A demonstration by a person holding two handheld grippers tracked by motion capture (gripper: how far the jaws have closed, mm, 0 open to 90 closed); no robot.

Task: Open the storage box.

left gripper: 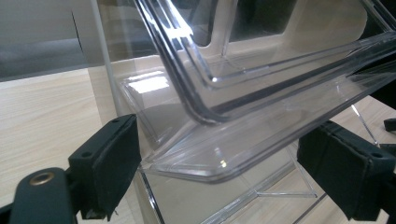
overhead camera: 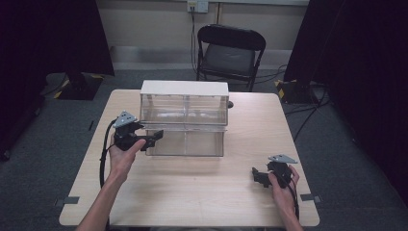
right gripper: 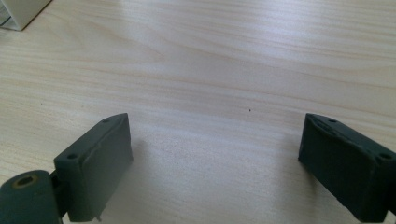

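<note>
A clear plastic drawer cabinet (overhead camera: pixel 184 103) with a white top stands at the middle back of the wooden table (overhead camera: pixel 202 197). Its lower drawer (overhead camera: pixel 185 143) is pulled out toward me. My left gripper (overhead camera: pixel 155 138) is at that drawer's front left corner. In the left gripper view the drawer's rounded clear corner (left gripper: pixel 224 163) lies between the wide-apart jaws of the left gripper (left gripper: pixel 219 172), with no pad pressed on it. My right gripper (overhead camera: pixel 256 175) rests low at the table's front right, open over bare wood (right gripper: pixel 219 163).
A black folding chair (overhead camera: pixel 230 50) stands beyond the table's far edge. Dark curtains hang at both sides. A small dark object (overhead camera: pixel 230 104) sits just behind the cabinet's right end. Cables trail on the floor at the right.
</note>
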